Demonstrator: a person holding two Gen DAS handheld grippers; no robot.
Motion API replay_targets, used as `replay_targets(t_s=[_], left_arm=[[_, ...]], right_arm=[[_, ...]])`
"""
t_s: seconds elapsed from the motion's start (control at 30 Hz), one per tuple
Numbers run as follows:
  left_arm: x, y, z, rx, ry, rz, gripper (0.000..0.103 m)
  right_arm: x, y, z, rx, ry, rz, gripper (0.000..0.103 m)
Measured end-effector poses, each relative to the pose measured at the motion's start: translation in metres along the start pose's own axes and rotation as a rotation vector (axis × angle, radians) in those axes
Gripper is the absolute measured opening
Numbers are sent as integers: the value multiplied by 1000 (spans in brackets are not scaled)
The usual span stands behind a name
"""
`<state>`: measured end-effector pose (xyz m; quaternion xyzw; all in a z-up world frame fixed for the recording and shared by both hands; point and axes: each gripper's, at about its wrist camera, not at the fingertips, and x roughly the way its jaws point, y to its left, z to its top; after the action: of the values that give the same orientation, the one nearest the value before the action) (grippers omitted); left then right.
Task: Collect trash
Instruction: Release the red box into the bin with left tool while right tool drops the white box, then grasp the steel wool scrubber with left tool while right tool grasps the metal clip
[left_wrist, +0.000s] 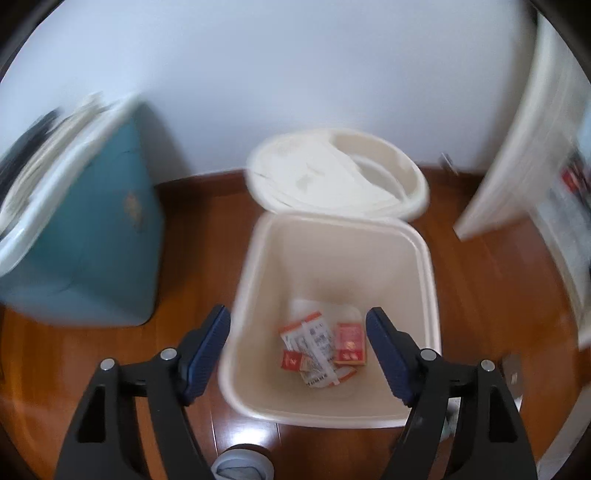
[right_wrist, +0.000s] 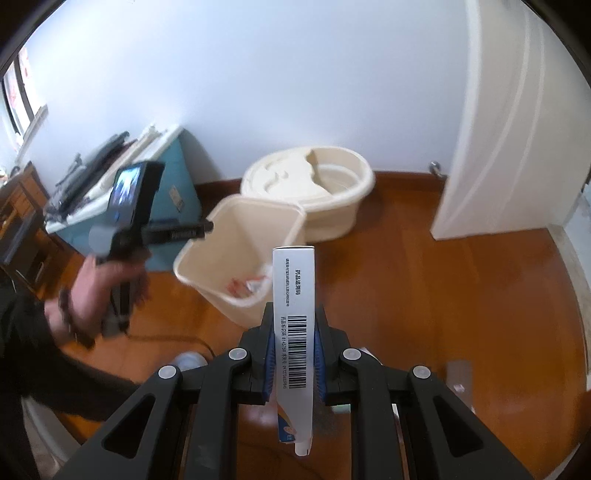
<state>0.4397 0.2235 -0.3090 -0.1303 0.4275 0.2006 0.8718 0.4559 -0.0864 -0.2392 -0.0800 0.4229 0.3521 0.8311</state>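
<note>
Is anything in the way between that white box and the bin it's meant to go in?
Nothing visible. The right gripper holds the box short of the bin, whose top is open. The left gripper hangs open over the bin's rim, beside the path.

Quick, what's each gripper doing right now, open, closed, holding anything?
Left gripper: open, nothing between the pads, above the cream bin.
Right gripper: closed on a white barcoded box.

Right gripper (right_wrist: 293, 354) clamps a white box (right_wrist: 294, 314) upright, near the cream bin (right_wrist: 207, 251); left hand (right_wrist: 99, 291) alongside.
</note>
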Motion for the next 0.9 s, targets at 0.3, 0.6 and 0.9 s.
replay_targets(t_s=[0.3,0.6,0.9], left_arm=[[-22,65,-23,-234,-6,77,76],[-23,62,-17,-226,-48,54,76],[-29,11,-45,-79,-50,-3,76]], right_arm=[[146,73,87,119,8,118,18],[226,79,83,206,144,62,49],[86,0,39,185,94,66,76]])
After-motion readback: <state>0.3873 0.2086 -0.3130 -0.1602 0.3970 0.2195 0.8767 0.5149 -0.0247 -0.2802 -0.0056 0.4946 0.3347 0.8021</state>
